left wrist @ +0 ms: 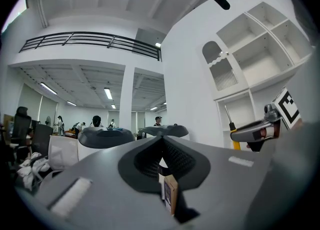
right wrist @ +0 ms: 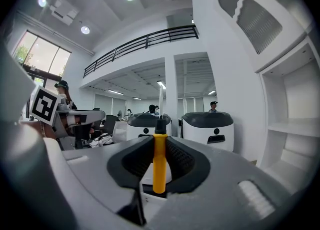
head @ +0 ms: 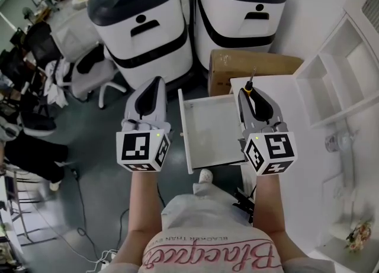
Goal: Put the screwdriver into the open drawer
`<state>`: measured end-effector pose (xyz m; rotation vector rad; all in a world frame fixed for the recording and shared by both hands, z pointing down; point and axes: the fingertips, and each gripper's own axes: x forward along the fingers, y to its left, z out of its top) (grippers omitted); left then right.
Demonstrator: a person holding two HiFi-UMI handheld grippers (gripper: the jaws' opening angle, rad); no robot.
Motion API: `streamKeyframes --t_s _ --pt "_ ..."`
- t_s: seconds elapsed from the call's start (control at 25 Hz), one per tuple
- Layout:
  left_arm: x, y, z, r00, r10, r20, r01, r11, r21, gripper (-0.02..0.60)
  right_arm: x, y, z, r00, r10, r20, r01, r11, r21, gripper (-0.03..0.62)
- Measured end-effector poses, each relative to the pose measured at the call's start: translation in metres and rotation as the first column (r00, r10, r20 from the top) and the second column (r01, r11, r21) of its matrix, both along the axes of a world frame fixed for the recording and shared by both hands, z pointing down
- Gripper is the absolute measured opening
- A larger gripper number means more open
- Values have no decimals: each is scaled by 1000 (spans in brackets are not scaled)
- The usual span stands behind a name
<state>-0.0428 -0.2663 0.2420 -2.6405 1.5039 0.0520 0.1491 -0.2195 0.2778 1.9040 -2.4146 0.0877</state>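
In the head view, most of the screwdriver [head: 250, 87] is covered by the right gripper [head: 251, 95], which also overlaps the drawer [head: 210, 127] along its right side. The cardboard box [head: 249, 63] is partly hidden behind the table [head: 302, 147], and the shelf unit [head: 349, 70] is cut off by the right edge

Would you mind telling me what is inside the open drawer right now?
The head view shows only the bare white bottom of the drawer; no object lies in it. Its right edge is covered by the right tongs, which grip the screwdriver.

Head view steeply down; 2 gripper views level.
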Motion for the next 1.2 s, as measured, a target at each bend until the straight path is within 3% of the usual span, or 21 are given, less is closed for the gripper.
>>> streamKeyframes --t_s 0.64,1.2 --pt "5 -22 69 999 30 10 -28 988 -154 17 -9 -26 92 999 5 42 4 976 -217 74" --pt "16 -36 101 994 108 10 -103 969 -226 17 -24 -27 169 998 22 55 1 917 -400 74"
